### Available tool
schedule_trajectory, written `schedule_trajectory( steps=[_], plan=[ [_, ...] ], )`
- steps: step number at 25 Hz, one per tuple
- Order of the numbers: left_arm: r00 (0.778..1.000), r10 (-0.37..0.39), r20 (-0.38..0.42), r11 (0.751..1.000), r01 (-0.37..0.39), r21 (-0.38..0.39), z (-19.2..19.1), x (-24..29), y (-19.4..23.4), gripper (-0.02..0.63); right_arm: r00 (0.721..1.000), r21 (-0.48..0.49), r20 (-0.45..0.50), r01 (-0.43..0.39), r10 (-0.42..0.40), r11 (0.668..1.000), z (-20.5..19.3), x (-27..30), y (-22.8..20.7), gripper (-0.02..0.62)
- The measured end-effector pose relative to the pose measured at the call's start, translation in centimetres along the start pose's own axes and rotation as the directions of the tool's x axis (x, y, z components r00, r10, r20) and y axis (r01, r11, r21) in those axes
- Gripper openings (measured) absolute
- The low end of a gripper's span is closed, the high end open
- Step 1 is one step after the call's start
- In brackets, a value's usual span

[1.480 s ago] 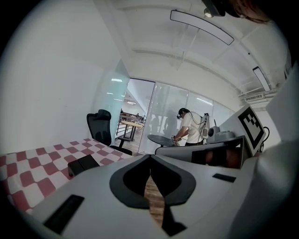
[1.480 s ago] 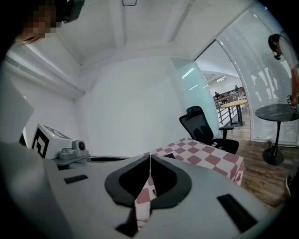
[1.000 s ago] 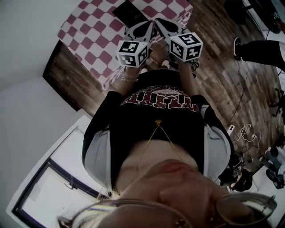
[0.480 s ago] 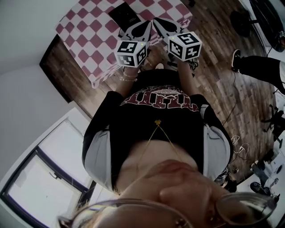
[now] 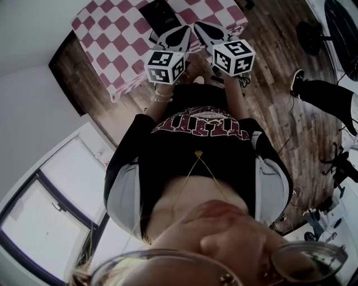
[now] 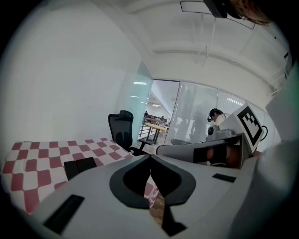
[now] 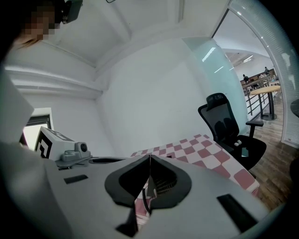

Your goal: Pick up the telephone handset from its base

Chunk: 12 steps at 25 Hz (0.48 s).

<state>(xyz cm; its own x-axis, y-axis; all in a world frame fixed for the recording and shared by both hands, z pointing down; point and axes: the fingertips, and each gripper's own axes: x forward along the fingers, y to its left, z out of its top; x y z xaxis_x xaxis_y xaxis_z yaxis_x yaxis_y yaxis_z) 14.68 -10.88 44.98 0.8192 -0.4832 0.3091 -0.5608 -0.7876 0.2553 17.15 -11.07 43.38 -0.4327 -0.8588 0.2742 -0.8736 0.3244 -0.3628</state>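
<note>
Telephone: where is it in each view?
Head view: telephone at top centre, on the checkered cloth.
Left gripper view: telephone lower left, on the cloth.
Right gripper view: cannot make it out.
Shared landmark: the checkered cloth, in all three.

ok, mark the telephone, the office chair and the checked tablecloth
telephone [image 5: 159, 14], head view, its black top face.
office chair [image 7: 224, 123], right gripper view, the backrest.
checked tablecloth [image 5: 112, 33], head view, a bare patch left of the telephone.
</note>
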Motion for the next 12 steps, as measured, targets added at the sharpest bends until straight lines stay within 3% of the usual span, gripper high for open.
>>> schedule_trajectory(
  steps=[12],
  plan=[
    [1.0, -0.009, 0.021, 1.0, 0.009, -0.001, 2.5, 1.8, 4.6, 0.011, 1.0, -0.006, 0.008, 0.003, -0.003, 1.0, 2.3, 4.6, -0.7, 0.02]
  ],
)
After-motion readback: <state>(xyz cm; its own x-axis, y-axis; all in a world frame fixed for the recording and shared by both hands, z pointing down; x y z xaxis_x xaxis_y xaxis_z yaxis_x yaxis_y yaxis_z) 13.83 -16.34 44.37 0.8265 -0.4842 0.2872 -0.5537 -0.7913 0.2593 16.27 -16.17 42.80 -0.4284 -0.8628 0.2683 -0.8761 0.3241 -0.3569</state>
